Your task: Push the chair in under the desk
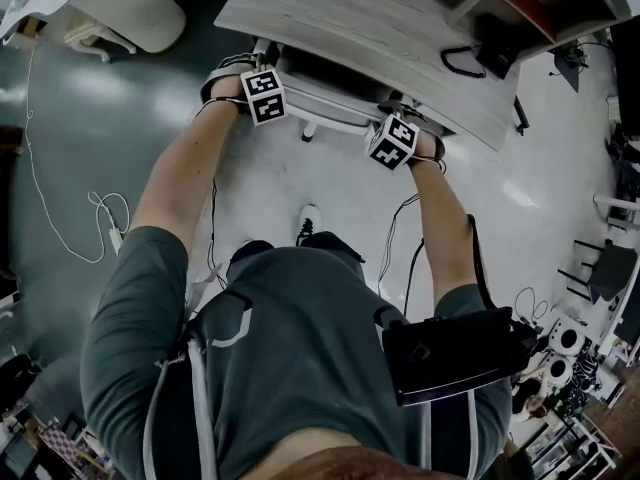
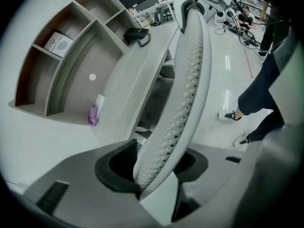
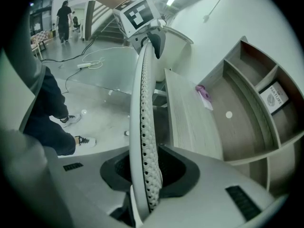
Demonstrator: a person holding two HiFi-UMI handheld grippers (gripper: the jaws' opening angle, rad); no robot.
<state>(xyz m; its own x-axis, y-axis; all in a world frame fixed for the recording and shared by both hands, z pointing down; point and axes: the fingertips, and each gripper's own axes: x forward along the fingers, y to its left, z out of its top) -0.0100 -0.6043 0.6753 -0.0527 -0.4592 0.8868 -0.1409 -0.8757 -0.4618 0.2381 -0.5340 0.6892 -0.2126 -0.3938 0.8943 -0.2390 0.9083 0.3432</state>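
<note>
At the table (image 1: 380, 28), the person stands right behind the chair (image 1: 325, 103), one gripper on each end of the top edge of its back (image 2: 183, 94). In the head view the seat is out of sight under the table; only the pale back shows, sitting right at the table's front edge. Judging by that, the push looks nearly or fully done.

Left gripper (image 2: 153, 169): jaws apart, the mesh back runs tilted between them with dark gaps on either side, so a released hold, not a clamp. Right gripper (image 3: 147, 172): jaws clenched on the back's rim, the mesh edge upright in the notch.

What's left, my guess: maybe one last small nudge if the back isn't yet against the table edge (can't tell touching or a slim gap from here), then let go with the right and pull both grippers off.

The table carries a black thing (image 1: 490, 53) near its far side and a purple thing (image 2: 93, 115) by the shelf (image 2: 57, 80); neither is in the chair's way. The person's shoe (image 1: 308, 223) is on the floor (image 1: 120, 98) just behind the chair
</note>
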